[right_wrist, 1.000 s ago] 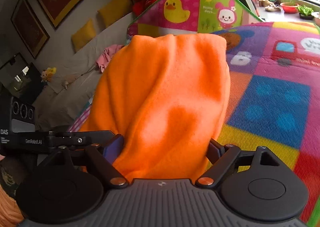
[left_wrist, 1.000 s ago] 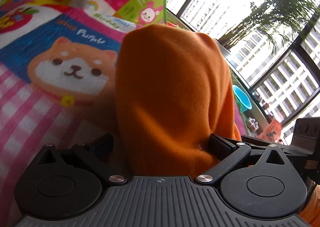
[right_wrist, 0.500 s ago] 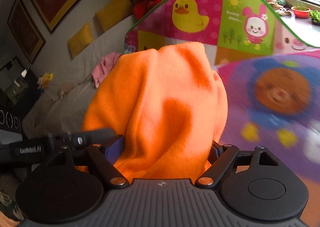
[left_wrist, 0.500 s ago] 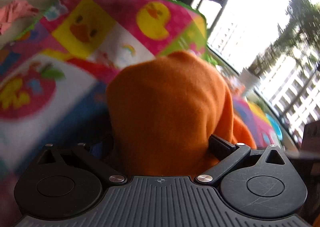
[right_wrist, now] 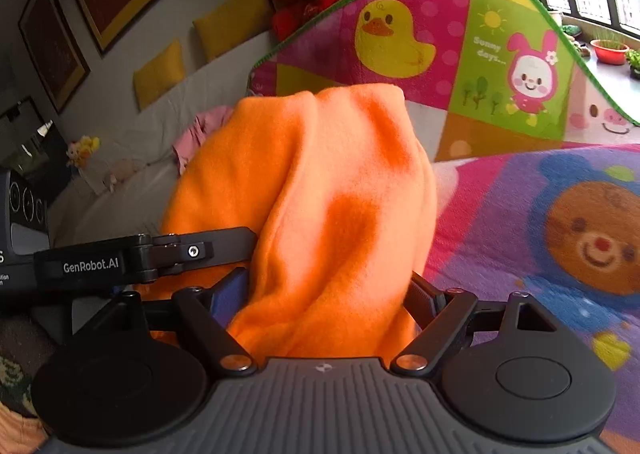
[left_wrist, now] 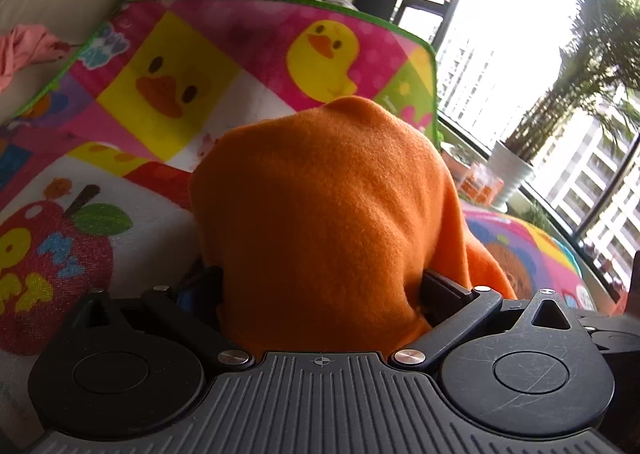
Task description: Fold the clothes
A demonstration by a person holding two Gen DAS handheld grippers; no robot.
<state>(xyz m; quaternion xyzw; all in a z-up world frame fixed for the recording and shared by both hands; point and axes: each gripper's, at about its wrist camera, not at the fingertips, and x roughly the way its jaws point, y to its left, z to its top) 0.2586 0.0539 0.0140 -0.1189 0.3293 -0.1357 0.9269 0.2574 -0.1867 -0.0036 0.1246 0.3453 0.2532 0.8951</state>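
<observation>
Between the fingers of your left gripper (left_wrist: 320, 286), left wrist view: orange fleece garment (left_wrist: 328, 214), bunched, clamped, rising forward over the jaws and hiding the tips; play mat (left_wrist: 80, 214) beneath, gripper angled downward. Right wrist view: your right gripper (right_wrist: 328, 294), spread fairly wide yet clamping a thick fold of the same fleece; left gripper's arm just beside, both hands equally near.
</observation>
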